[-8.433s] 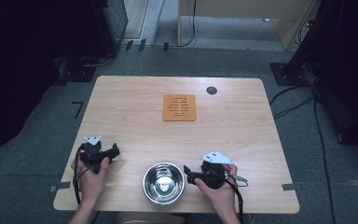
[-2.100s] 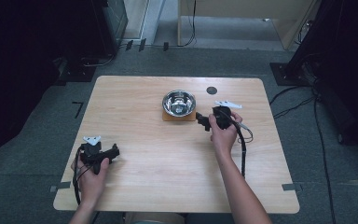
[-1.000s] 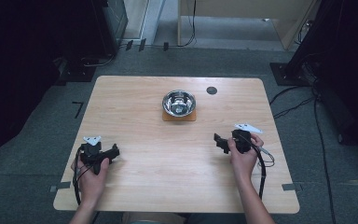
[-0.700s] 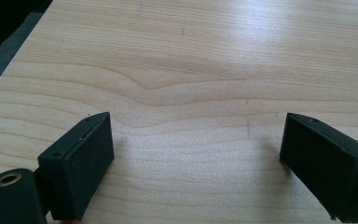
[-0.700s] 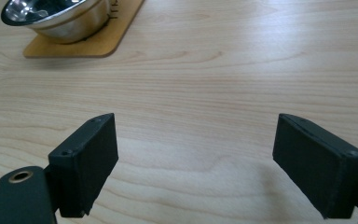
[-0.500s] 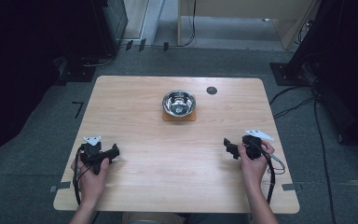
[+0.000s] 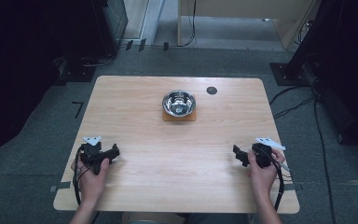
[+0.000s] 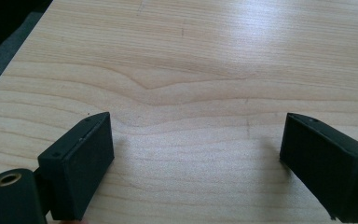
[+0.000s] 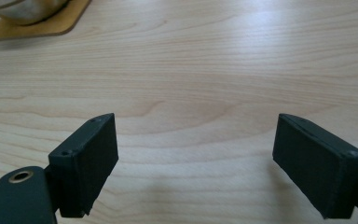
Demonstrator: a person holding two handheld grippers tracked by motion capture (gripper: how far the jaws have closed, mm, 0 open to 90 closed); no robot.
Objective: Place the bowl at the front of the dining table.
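Nearest me, my left gripper [image 7: 113, 153] rests on the near left of the tabletop [image 7: 135, 121], its jaws spread wide with only bare wood grain between them. My right gripper [image 7: 237, 156] sits at the near right, likewise low over the wood, jaws wide apart and holding nothing. Both are well apart from the work.

I judge the step in hand to be a parked pause with the placing done. To do it well I keep both hands low and quiet at the near edge, jaws apart, and make sure neither trailing cable sweeps toward the middle of the tabletop.

Farther off, near the far centre, the steel bowl [image 7: 179, 102] stands upright on the orange coaster [image 7: 168, 116]. It looks roughly centred, with the coaster's near edge and corners showing beneath its rim. The bowl is round, polished and bright inside, and appears empty. From my right gripper view its base [image 9: 25, 10] and the coaster's corner [image 9: 51, 25] sit at the upper left. A small dark round disc [image 7: 211, 90] lies just beyond, to the right.
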